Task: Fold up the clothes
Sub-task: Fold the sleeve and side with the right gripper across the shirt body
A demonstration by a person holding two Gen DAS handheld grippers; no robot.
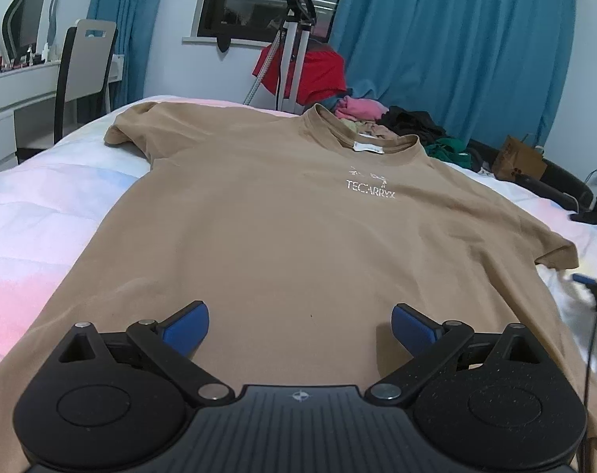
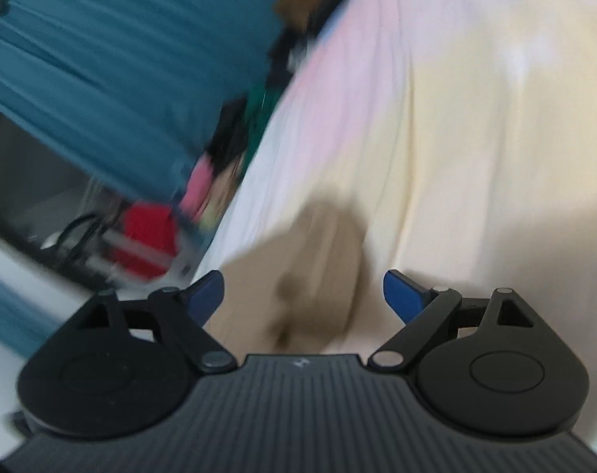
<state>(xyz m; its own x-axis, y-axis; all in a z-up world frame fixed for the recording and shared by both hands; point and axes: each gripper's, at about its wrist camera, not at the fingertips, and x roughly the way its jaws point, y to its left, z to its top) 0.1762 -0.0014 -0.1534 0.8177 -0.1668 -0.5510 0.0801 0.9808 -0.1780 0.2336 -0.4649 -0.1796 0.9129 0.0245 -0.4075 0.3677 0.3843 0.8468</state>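
A tan T-shirt (image 1: 274, 213) with a white chest logo lies flat, front up, on the pastel bedspread (image 1: 42, 213), collar at the far end. My left gripper (image 1: 300, 329) is open and empty, hovering over the shirt's lower middle near the hem. My right gripper (image 2: 303, 295) is open and empty; its view is motion-blurred and tilted, with a tan sleeve edge (image 2: 298, 260) just ahead between the fingers. A bit of the right gripper shows at the left wrist view's right edge (image 1: 590, 282), past the shirt's right sleeve.
A pile of pink, black and green clothes (image 1: 397, 122) lies beyond the collar. A garment steamer stand with a red garment (image 1: 298, 63) stands by the blue curtains (image 1: 456, 39). A chair (image 1: 85, 67) and desk are at left. A brown box (image 1: 519, 157) sits at right.
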